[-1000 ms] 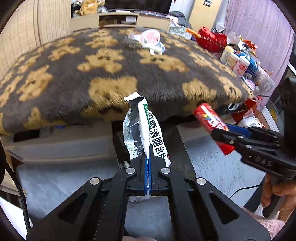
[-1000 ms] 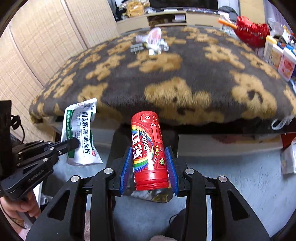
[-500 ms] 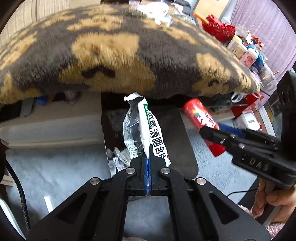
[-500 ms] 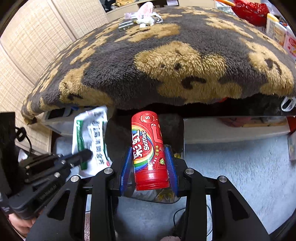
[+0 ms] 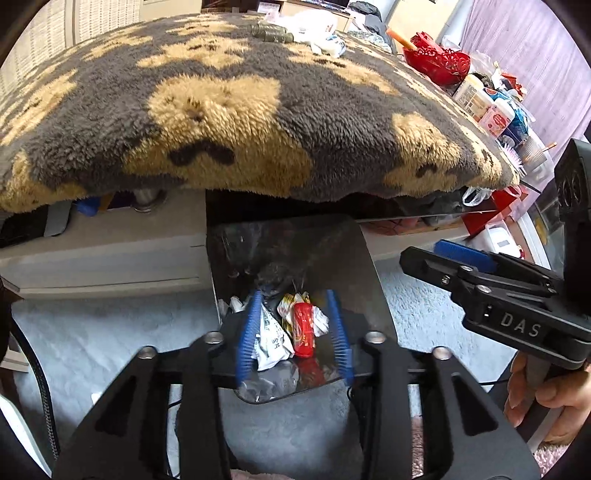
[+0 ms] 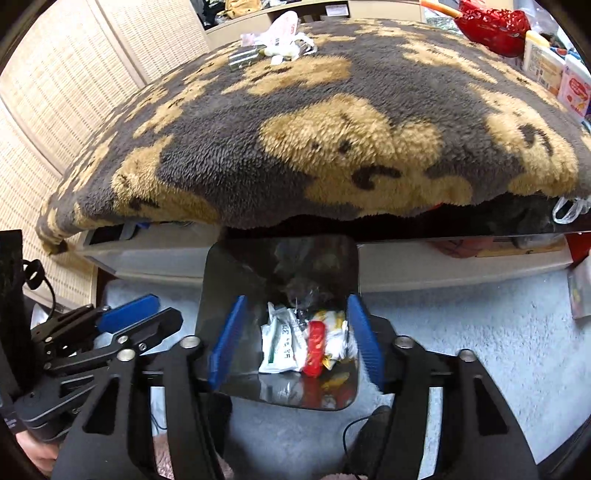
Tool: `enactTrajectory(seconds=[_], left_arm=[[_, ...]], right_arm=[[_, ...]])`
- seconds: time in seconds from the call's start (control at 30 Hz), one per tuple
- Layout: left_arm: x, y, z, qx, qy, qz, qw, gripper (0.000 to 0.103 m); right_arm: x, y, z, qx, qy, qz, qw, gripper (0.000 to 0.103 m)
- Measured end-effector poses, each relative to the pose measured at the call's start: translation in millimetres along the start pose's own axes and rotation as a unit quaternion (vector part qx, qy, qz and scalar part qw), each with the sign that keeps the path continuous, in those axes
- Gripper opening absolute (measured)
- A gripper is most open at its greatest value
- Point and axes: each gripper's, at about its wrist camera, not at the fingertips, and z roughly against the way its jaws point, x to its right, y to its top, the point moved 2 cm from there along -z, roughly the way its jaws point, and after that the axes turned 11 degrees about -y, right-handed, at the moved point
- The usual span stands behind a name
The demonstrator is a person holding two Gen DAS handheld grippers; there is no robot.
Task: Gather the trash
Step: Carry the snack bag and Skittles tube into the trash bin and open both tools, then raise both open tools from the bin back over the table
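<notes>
A dark glossy trash bin (image 5: 365, 266) (image 6: 218, 273) stands on the floor under the edge of the blanket. Inside lie the red Skittles tube (image 5: 303, 328) (image 6: 314, 341), the white and green wrapper (image 5: 271, 338) (image 6: 282, 345) and other yellow and white wrappers. My left gripper (image 5: 295, 332) is open and empty, right above the bin's mouth. My right gripper (image 6: 295, 332) is also open and empty above the bin. The right gripper shows at the right of the left wrist view (image 5: 454, 258), the left gripper at the left of the right wrist view (image 6: 136, 314).
A grey and tan paw-print blanket (image 5: 240, 110) covers the raised surface behind the bin. More litter lies at its far side: a white bag (image 6: 280, 37) and small dark items (image 5: 271, 33). Bottles and a red basket (image 5: 439, 62) crowd the right. Pale carpet (image 6: 480, 332) surrounds the bin.
Both grippers opened over the bin. The white and green wrapper left the left gripper and the Skittles tube left the right gripper; both now lie inside the bin.
</notes>
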Motion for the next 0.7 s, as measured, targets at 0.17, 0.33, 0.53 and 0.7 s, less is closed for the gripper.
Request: enactTrajectory(seconds=[0.17,0.33,0.53,0.7], left_arm=[[0.5,8.9,19.1,0.017,0.022,-0.015,0.9995,0.061],[-5.7,21.5,47.0,0.037,0.035,-0.027,0.9983,0.072],[-15.3,37.7,74.8,0.070,0.032,-0.020,0.9968,0.073],[-12.6,56.2,87.6,0.090,0.034,-0.028,0.9949,0.078]], right_arm=[[4.2,8.1,19.3,0.031,-0.027,0.015,0.999,0.087],[16.5,24.1,34.3,0.046,-0.021,-0.003,0.999,0.089],[15.2,37.9,57.2,0.065,-0.039,0.006,0.997,0.089],[16.3,57.9,70.7,0.081,-0.050,0.018,0.995,0.089]])
